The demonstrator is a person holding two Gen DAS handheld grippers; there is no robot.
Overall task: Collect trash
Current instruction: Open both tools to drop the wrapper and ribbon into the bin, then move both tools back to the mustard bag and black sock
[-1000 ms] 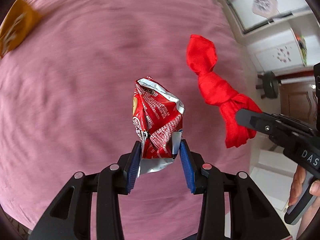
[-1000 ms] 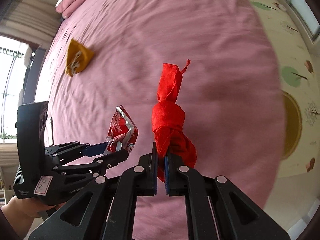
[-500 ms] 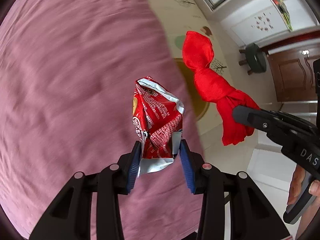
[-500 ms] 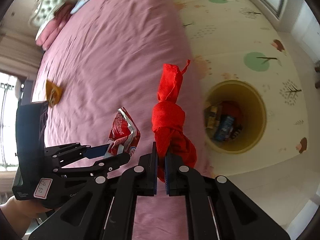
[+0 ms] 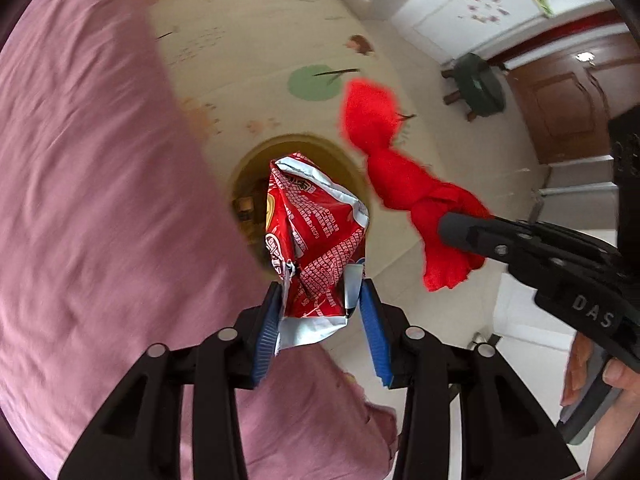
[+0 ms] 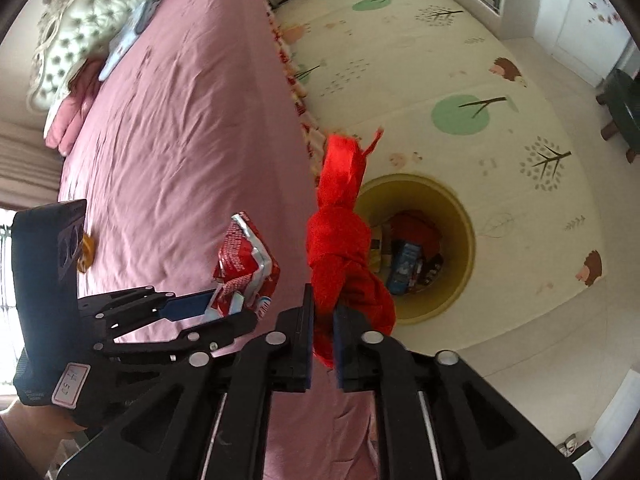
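Observation:
A crumpled red snack wrapper (image 5: 316, 232) stands between the blue pads of my left gripper (image 5: 320, 284). The jaws are opening, but the pads still touch it. It hangs over the mouth of a round yellow bin (image 5: 296, 148) on the floor beside the bed. My right gripper (image 6: 323, 304) holds a knotted red cloth bundle (image 6: 340, 232) by its lower end. Its jaws are opening too, with the cloth still pinched. That bundle hangs at the near left rim of the bin (image 6: 460, 216), which holds several pieces of trash. In the right wrist view the left gripper (image 6: 208, 308) and wrapper (image 6: 246, 256) are over the bed edge.
The pink bed (image 6: 180, 140) fills the left side, with an orange wrapper (image 6: 86, 254) lying on it and pillows by the tufted headboard (image 6: 72, 32). A patterned play mat (image 6: 480, 60) covers the floor. A dark stool (image 5: 476, 84) stands far right near a wooden door.
Both grippers have swept from above the bed past its edge, and the yellow bin has come under them. The right jaws stand slightly wider apart. Both items are still held.

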